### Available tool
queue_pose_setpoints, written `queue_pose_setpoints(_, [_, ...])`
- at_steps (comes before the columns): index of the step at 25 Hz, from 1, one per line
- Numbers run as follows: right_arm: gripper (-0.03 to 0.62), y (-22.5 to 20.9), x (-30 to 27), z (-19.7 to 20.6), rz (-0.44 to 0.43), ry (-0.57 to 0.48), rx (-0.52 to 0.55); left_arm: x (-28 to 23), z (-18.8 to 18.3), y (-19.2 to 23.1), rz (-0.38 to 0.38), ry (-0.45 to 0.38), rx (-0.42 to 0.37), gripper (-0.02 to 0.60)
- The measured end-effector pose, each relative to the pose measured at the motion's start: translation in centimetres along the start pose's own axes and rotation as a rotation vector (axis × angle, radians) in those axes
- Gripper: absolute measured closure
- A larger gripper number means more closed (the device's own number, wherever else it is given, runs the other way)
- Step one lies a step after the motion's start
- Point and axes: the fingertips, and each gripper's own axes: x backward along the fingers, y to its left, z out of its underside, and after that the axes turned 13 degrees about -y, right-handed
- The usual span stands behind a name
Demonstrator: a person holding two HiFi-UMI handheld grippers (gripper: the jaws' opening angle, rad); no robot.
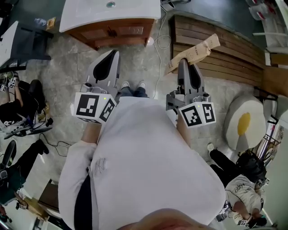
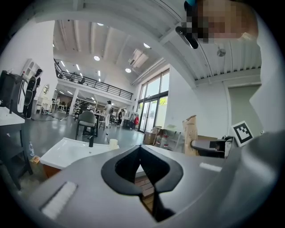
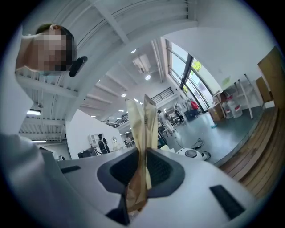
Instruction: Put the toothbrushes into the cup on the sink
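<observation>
My right gripper (image 1: 183,61) is shut on a long tan paper pack (image 1: 198,50), which sticks out ahead of it at floor level. In the right gripper view the pack (image 3: 143,129) stands pinched between the dark pads of that gripper (image 3: 143,167). What is inside the pack is hidden. My left gripper (image 1: 110,54) is shut with nothing between its jaws, which meet at the tip (image 2: 140,149). The white sink (image 1: 90,13) on a wooden cabinet lies ahead. A pale cup (image 2: 113,143) stands on the sink (image 2: 67,153) beside a dark tap (image 2: 91,140).
A slatted wooden platform (image 1: 225,49) lies to the right of the sink, with a white cable (image 1: 158,40) on the floor between them. A fried-egg-shaped cushion (image 1: 245,123) lies at the right. People sit at the left (image 1: 18,103) and lower right (image 1: 243,188).
</observation>
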Motion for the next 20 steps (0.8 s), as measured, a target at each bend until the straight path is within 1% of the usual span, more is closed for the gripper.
queue_pose_setpoints(8, [0.542, -0.9, 0.4, -0.4, -0.017, 0.001, 0.007, -0.5, 0.1, -1.0, -0.006, -0.018, -0.006, 0.584])
queue_pose_setpoints(13, [0.542, -2.0, -1.3, -1.0, -0.024, 0.008, 0.006, -2.8, -0.2, -1.1, -0.005, -0.012, -0.002, 0.584])
queue_pose_setpoints(17, [0.542, -2.1, 0.0, -2.0, -0.029, -0.030, 0.011, -2.0, -0.2, -2.4, 0.001, -0.022, -0.012, 0.584])
queue_pose_setpoints(20, [0.542, -2.4, 0.8, -2.2, -0.031, -0.026, 0.022, -1.7, -0.3, -3.4, 0.008, -0.027, -0.017, 0.584])
